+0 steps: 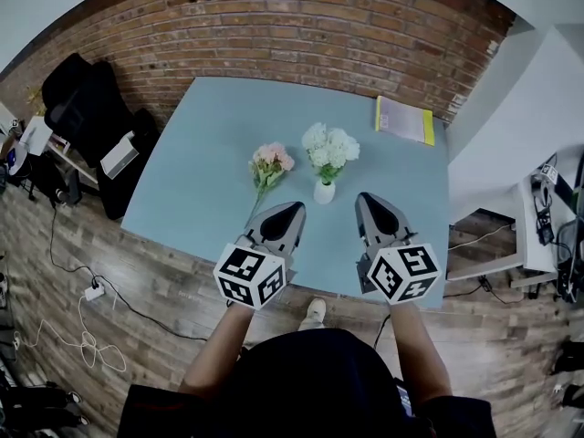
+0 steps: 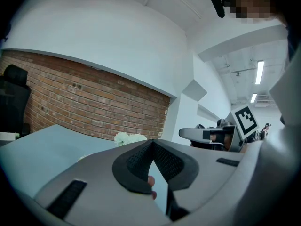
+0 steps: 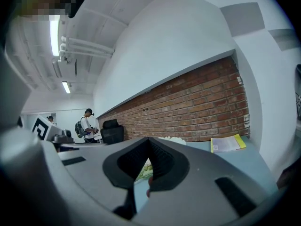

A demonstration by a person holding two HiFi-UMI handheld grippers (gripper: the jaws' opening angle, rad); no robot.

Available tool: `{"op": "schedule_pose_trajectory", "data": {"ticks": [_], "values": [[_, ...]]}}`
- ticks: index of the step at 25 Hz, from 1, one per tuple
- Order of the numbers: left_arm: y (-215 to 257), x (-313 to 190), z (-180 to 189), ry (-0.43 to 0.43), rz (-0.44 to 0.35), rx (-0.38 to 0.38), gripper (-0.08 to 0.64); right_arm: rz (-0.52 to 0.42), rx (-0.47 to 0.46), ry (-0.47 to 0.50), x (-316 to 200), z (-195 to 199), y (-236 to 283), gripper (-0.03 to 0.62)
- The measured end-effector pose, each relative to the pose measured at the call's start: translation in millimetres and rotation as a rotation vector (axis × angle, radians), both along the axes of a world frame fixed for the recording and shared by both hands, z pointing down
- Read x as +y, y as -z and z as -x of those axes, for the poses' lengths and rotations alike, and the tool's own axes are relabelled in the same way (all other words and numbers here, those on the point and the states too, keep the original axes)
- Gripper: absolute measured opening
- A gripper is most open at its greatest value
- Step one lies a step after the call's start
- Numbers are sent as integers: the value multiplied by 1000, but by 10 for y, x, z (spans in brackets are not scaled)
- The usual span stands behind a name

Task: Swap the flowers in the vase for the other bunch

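**A:** Where are the flowers?

**B:** The white flowers stand in the small white vase on the blue desk. The pink bunch lies flat just left of the vase, with its stem running toward the near edge.

**A:** And the grippers?

**B:** The left gripper and the right gripper hover side by side over the near edge. The vase stands between their tips, slightly beyond them and clear of both. The pink stem ends close beside the left gripper. I cannot tell if it touches.

**A:** What about the fingers?

**B:** On the left gripper the fingers are pressed together at the tips and hold nothing. It's the same on the right. From the left gripper view, the white blooms show just above the closed tips.
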State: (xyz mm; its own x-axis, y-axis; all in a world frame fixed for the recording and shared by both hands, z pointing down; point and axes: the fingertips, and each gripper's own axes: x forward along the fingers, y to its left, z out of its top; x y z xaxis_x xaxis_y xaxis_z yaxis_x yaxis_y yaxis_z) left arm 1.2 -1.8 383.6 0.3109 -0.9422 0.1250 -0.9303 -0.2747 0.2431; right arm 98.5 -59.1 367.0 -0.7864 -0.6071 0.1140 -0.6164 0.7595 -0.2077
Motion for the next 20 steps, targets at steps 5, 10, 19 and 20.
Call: {"op": "schedule_pose_trajectory", "data": {"ticks": [5, 10, 19, 20], "values": [[-24, -142, -25, 20, 12, -16, 5, 13, -4, 27, -163, 22, -55, 11], [-44, -257, -14, 47, 16, -31, 5, 14, -18, 41, -321, 15, -78, 11], [-112, -342, -32, 75, 34, -31, 5, 26, -11, 63, -429, 14, -181, 11], [-123, -338, -18, 79, 37, -31, 5, 30, -12, 63, -430, 21, -201, 11]]}}
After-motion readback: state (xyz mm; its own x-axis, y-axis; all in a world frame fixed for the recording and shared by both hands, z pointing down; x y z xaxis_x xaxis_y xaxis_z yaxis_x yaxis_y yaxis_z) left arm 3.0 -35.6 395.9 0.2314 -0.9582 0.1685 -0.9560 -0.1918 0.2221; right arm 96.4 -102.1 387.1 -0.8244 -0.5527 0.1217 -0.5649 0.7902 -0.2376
